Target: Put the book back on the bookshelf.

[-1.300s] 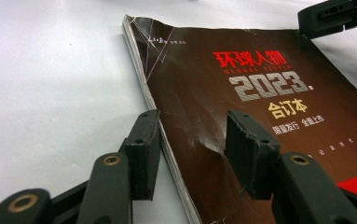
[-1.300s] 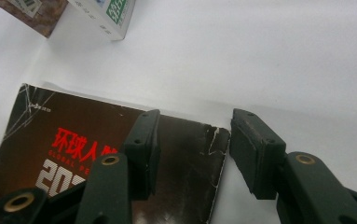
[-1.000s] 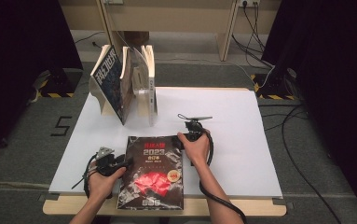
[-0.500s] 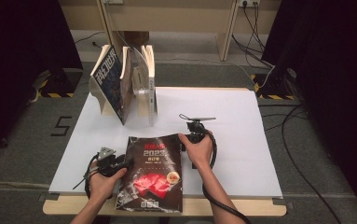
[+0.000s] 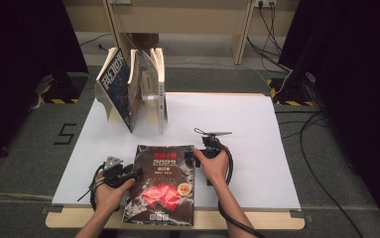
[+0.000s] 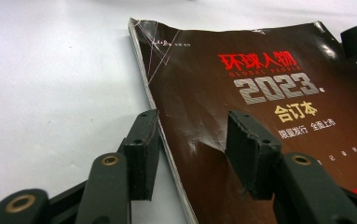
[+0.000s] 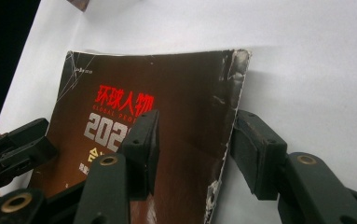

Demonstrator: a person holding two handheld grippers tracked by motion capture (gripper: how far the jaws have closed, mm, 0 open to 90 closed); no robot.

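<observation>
Dark magazine (image 5: 161,189) lies long axis away from person; left gripper (image 6: 192,151) & right gripper (image 7: 195,149) spread astride opposite side edges, prob. not pinching.

The magazine (image 5: 161,186) has a dark brown, almost black cover with a glossy shine. Its title is in bright red characters, and below it stands "2023" in silver-grey digits with fine stripes. Under that are yellow characters and small white ones. Thin white lines cross at the top corner of the cover, and the worn edges show white scratches. The lower half has a red shape and a small round label in yellow and red.

The table sheet (image 5: 257,129) is plain white. The left gripper (image 5: 137,173) and the right gripper (image 5: 191,157) are black with brass-coloured rivets. The standing books (image 5: 133,89) show cream page edges and one dark blue cover with white characters. The floor (image 5: 38,144) is grey.
</observation>
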